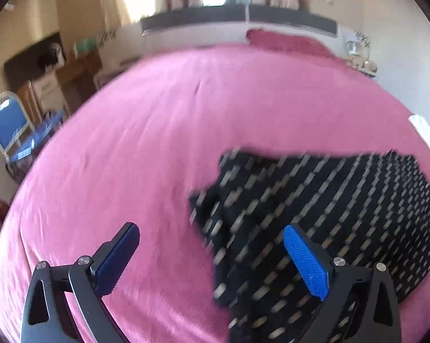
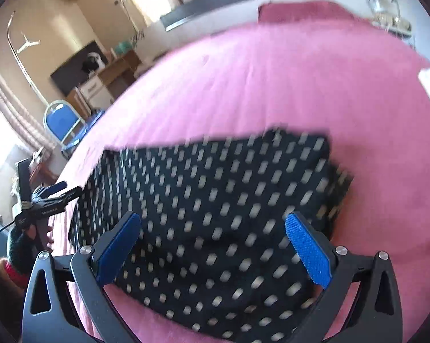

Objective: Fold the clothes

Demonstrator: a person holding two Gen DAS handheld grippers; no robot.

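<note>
So both my grippers are spread wide with nothing in them right now; the left gripper (image 1: 212, 260) hangs over the ragged left edge of the black spotted garment (image 1: 315, 217), which fills the lower right of that frame on the pink bedspread (image 1: 157, 143); the right gripper (image 2: 213, 253) sits straight over the middle of the same cloth, which runs across the lower centre of its frame. Everything's a bit motion-blurred, so I can't tell how many layers are stacked. My guess at doing this bit well: pick a clean edge or corner rather than a bunched lump; come down low so one pad slides under the fabric; pinch a single layer on each side; then lift both ends evenly so the fold lands square instead of dragging the bedspread along.
</note>
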